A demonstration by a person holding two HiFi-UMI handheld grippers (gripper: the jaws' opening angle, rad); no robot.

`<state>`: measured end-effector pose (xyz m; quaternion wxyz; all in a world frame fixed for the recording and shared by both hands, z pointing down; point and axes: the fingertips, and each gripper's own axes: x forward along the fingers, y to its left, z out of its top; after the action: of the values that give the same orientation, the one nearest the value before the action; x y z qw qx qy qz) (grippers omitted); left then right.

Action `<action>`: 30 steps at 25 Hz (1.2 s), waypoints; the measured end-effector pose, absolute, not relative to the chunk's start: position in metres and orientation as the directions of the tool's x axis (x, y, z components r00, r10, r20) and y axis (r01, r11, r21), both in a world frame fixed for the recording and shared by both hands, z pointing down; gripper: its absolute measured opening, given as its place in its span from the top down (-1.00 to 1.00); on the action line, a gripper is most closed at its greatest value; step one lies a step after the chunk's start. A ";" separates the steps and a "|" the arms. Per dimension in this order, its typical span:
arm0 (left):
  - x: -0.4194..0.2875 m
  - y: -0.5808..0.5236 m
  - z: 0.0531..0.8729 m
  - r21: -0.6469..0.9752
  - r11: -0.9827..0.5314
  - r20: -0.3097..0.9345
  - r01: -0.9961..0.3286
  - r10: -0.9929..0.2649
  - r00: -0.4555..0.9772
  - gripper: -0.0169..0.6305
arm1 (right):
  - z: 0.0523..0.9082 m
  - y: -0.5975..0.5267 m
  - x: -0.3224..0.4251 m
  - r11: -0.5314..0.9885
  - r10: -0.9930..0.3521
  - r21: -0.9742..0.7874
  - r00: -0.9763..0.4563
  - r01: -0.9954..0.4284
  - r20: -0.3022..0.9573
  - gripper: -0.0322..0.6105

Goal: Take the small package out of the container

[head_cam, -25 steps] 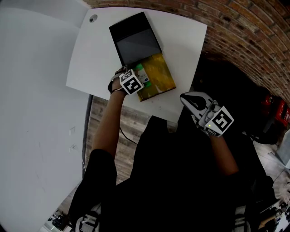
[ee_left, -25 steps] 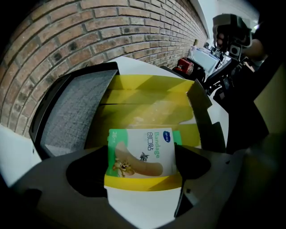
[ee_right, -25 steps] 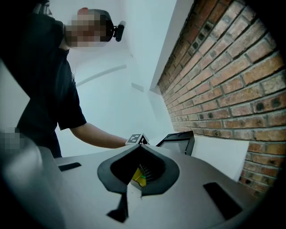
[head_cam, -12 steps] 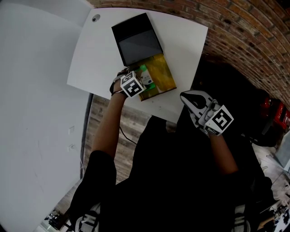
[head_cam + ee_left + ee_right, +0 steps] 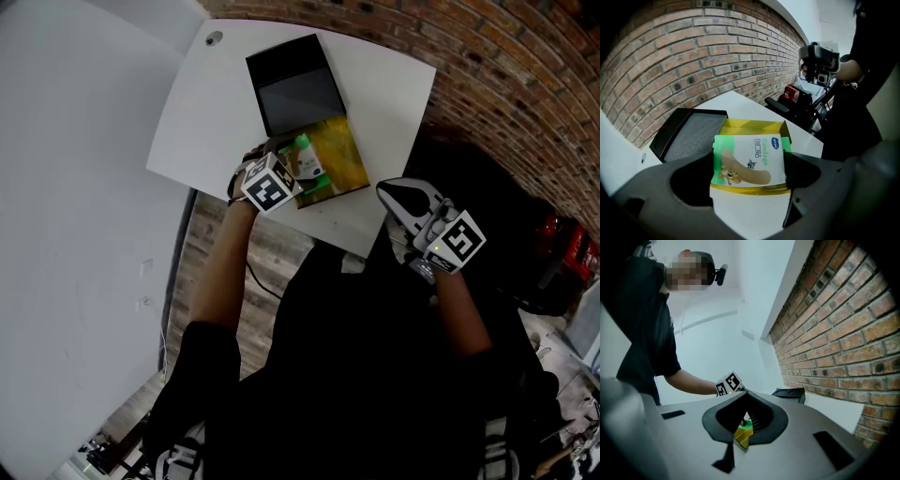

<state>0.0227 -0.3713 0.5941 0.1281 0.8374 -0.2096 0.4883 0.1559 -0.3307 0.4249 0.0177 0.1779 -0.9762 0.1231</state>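
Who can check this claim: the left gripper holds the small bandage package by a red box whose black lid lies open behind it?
One slip: the box is yellow, not red, as the left gripper view shows. The left gripper does hold the bandage package, and the black lid lies open behind the box.

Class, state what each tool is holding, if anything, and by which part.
The left tool grips the bandage package by its two side edges. The right tool, jaws together, holds nothing.
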 end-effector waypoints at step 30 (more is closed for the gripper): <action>-0.006 -0.309 0.365 -0.017 -0.798 0.287 -0.603 -0.581 0.761 -0.47 | 0.377 -0.326 0.106 0.974 -0.185 -0.120 -0.981 -0.191 0.058 0.88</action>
<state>-0.0063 -0.3093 0.3650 0.0384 0.9377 -0.3157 0.1403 0.1059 -0.3257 0.3772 0.0231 0.0945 -0.9933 0.0626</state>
